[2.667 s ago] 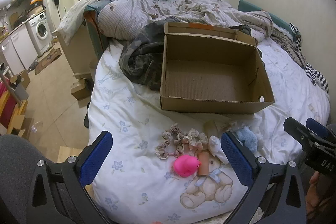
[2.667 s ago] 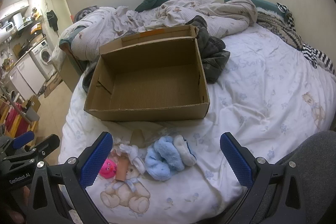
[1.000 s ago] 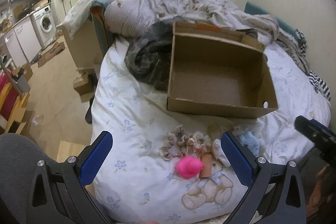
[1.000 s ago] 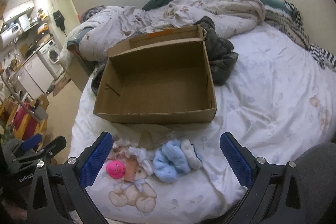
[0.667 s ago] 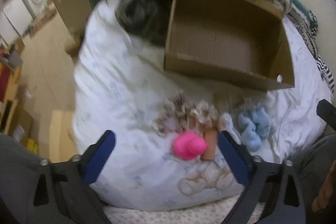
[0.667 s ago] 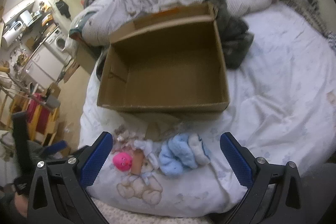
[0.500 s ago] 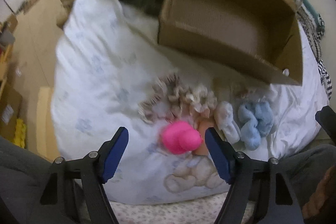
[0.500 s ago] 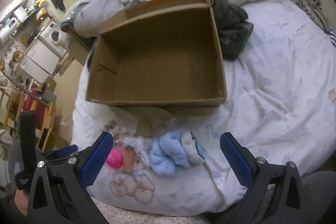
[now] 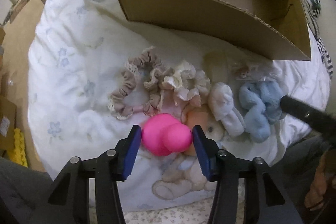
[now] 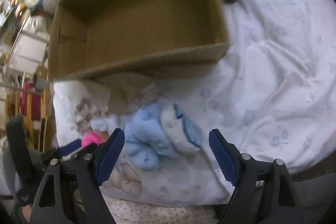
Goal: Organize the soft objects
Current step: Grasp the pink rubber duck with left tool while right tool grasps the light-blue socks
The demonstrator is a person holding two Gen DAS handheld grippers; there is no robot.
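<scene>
Change noted: within the last second both tongs have dropped from a high, wide-open hover to the row of soft things on the bed (image 9: 69, 81), so the first pickups are beginning and the cardboard box (image 9: 210, 3) holds nothing yet. Left to right in the left wrist view: one beige scrunchie (image 9: 134, 93); one cream scrunchie (image 9: 187, 85), touching the beige one; one pink soft toy (image 9: 166, 136), in front of the scrunchies, with the left tongs (image 9: 166, 140) narrowed so both blue pads touch its sides, gripping it though it is not yet lifted; one white plush piece (image 9: 225, 106); one light-blue plush bundle (image 10: 151, 140). The right tongs (image 10: 167, 152) stand released, partly narrowed, straddling the blue bundle without touching it. Count: two scrunchies, one pink toy, two plush pieces, one box just behind the row.
</scene>
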